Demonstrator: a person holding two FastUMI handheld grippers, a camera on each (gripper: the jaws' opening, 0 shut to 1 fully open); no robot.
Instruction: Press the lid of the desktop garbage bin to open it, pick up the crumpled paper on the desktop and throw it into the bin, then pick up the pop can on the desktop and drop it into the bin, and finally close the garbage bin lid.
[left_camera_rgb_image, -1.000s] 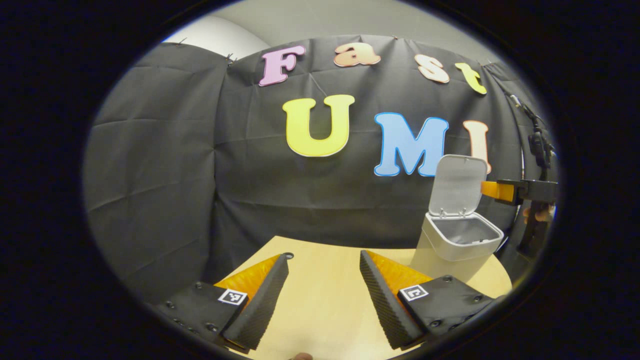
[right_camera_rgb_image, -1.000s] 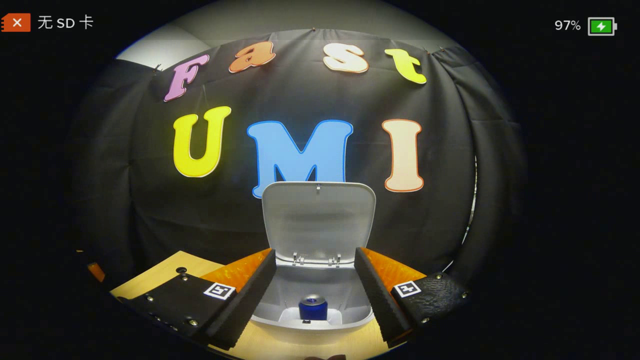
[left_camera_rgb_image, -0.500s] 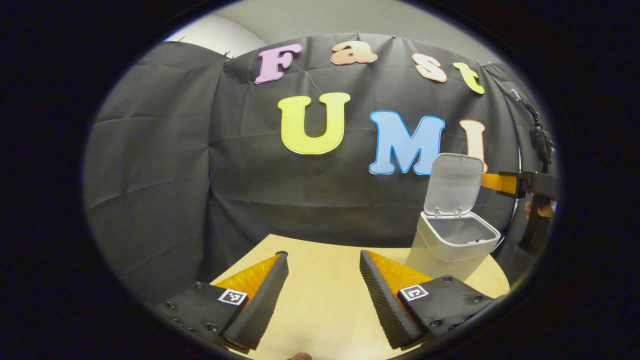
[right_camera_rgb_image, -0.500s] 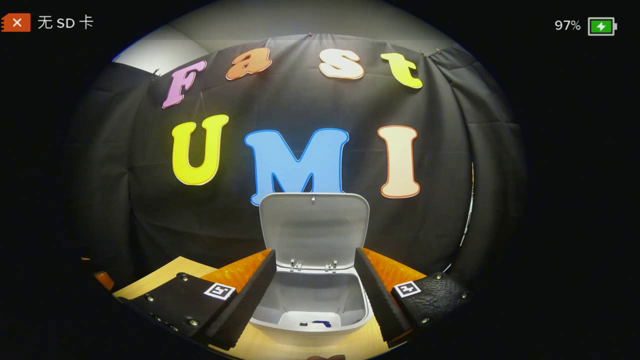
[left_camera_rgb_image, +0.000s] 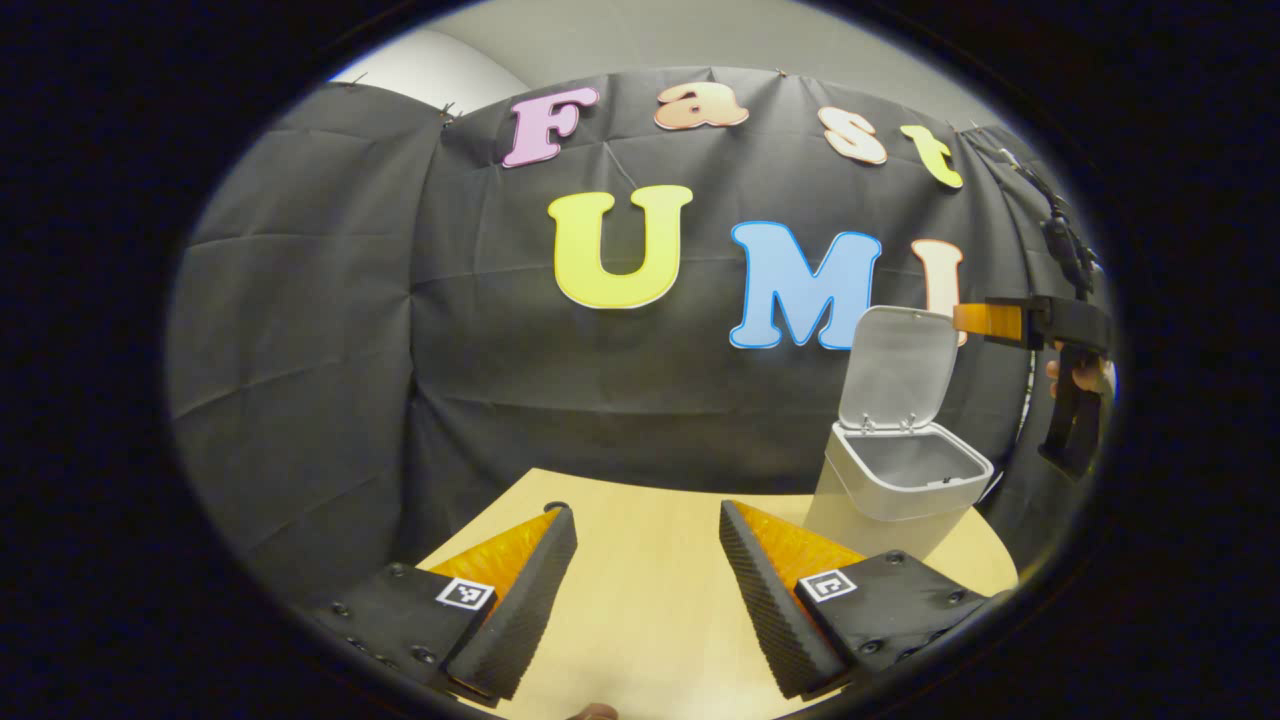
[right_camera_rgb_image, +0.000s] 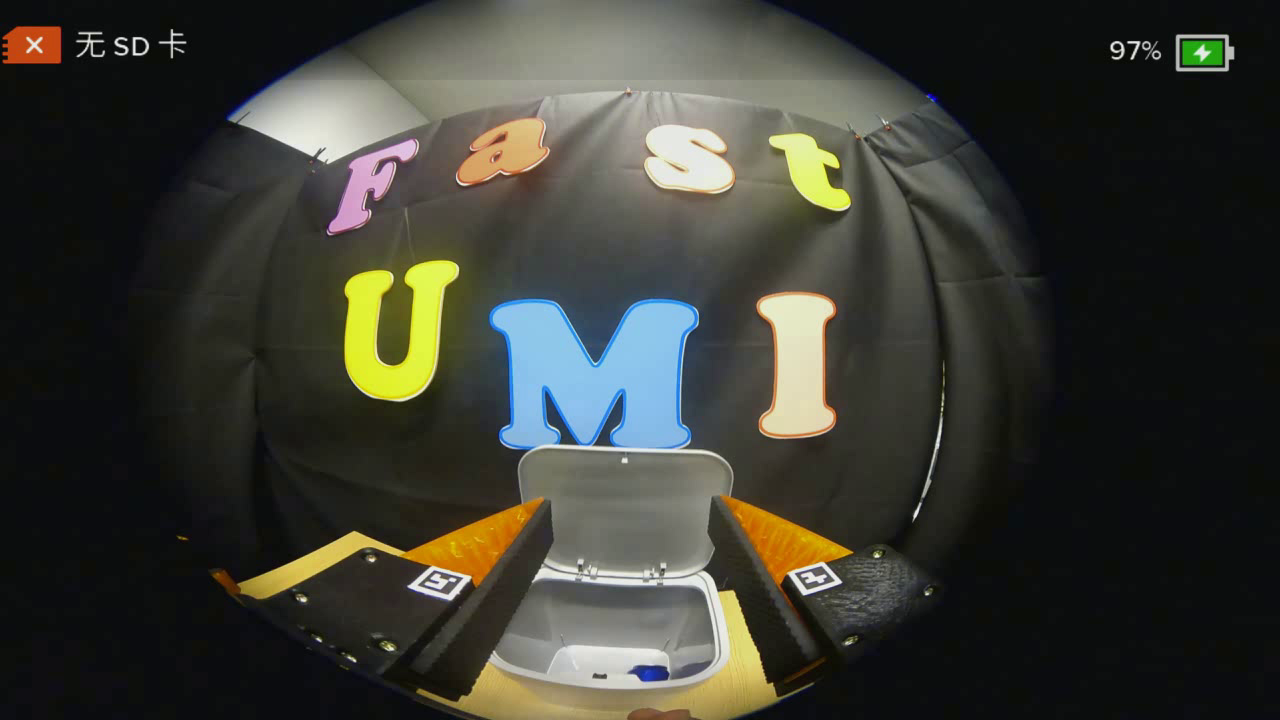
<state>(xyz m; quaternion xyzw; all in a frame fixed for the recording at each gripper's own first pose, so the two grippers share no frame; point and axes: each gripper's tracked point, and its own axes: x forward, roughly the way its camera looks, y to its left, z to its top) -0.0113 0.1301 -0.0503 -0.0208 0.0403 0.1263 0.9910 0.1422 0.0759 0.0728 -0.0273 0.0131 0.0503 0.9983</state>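
Right tool (right_camera_rgb_image: 630, 575) risen above the garbage bin (right_camera_rgb_image: 610, 640), pale wooden bench (left_camera_rgb_image: 650, 590), black cloth wall, white lid (right_camera_rgb_image: 625, 505) upright, blue pop can (right_camera_rgb_image: 650, 673) inside, both tools wide and empty, left tool (left_camera_rgb_image: 648, 585).

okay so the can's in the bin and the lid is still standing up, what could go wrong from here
The lid stands upright with the right tongs open in front of it and above the bin. Pushing it from this side could press it further back or tip the light bin rather than shut it. The bin also sits near the table's rounded edge, so a hard push might slide it off.
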